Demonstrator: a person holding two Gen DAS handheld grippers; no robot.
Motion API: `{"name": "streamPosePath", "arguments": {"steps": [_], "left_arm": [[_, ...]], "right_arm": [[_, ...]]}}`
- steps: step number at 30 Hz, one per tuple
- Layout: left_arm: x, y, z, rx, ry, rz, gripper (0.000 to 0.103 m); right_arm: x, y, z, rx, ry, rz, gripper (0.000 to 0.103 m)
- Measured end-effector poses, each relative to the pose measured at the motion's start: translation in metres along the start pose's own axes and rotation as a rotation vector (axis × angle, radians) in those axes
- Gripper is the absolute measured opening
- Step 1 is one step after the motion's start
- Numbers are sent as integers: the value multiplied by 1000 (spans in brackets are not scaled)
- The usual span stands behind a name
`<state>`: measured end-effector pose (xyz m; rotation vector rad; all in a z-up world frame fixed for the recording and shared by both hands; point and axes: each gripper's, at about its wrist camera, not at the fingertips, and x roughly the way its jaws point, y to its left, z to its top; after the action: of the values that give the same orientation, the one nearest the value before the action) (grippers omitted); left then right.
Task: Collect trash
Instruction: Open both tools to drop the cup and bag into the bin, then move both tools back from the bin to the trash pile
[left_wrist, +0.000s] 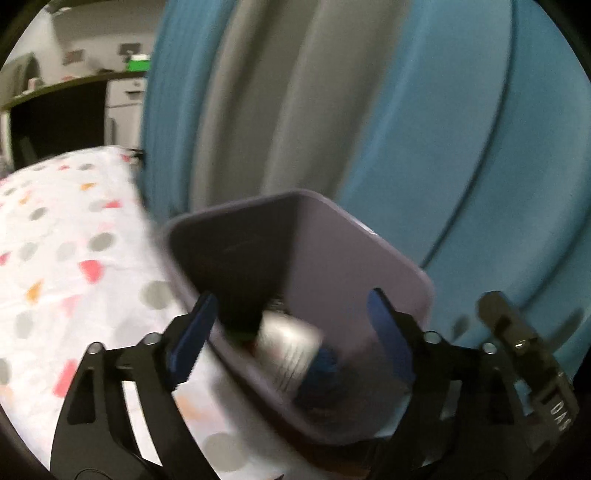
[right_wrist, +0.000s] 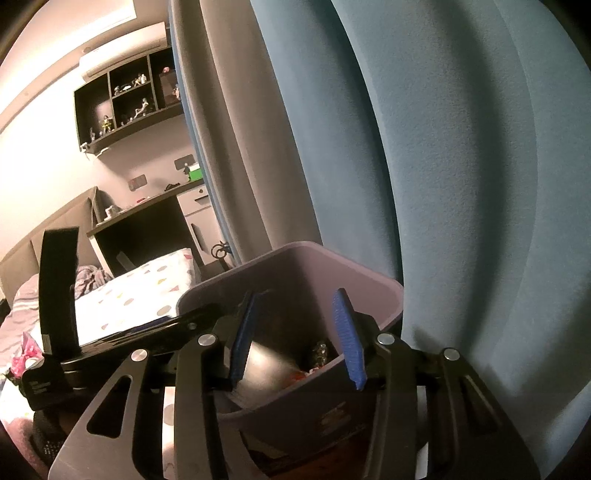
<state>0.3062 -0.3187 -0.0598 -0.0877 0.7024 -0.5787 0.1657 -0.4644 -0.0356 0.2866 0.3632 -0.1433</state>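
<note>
Lilac wastebasket (left_wrist: 354, 258) with a silvery wrapper (left_wrist: 286, 345) and other trash inside stands beside the dotted bedsheet (left_wrist: 66, 229) and against blue curtains (left_wrist: 461, 129); left gripper (left_wrist: 291, 332) and right gripper (right_wrist: 297, 332) poised over its mouth, both jaws spread, grasping nothing.

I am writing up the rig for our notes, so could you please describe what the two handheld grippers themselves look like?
Both match: the left gripper and right gripper each have black linkage arms with triangular cut-outs, round silver pivot pins, and two flat blue fingers; the right one's blue finger is visibly ridged. The body seen at the left view's edge carries white lettering, partly cut off. No cables or sleeves show.
</note>
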Motion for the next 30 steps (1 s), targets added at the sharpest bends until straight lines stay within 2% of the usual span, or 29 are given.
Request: {"name": "streamPosePath", "arguments": {"steps": [3,6,10,14,17,21,22,24,30], "left_arm": [[-23,21,-5,-26,-12,105,88],[-62,48,-12,-53,-43,244,88],[-131,91,-34,-52,-113,448,92],[-193,138,-65,-121,-159,635,92],[-216,172,-84,-185,-135,713,93],[-225,212,-100,-299,-62,681,93],[-224,216,-103,-313,-52,652,93],[-220,224,-108,-331,-23,642,93],[-204,238,-108,-356,-14,612,90]], "right_arm": [[-4,7,-1,-9,-3,20,45],[-8,21,-4,-20,4,59,46],[-12,47,-11,-49,18,129,47],[-16,79,-19,-82,35,204,49],[-18,104,-25,-106,48,255,49],[-23,134,-33,-135,66,312,49],[-23,140,-35,-141,71,321,49],[-25,152,-38,-154,84,339,49],[-29,168,-47,-190,106,359,49]]}}
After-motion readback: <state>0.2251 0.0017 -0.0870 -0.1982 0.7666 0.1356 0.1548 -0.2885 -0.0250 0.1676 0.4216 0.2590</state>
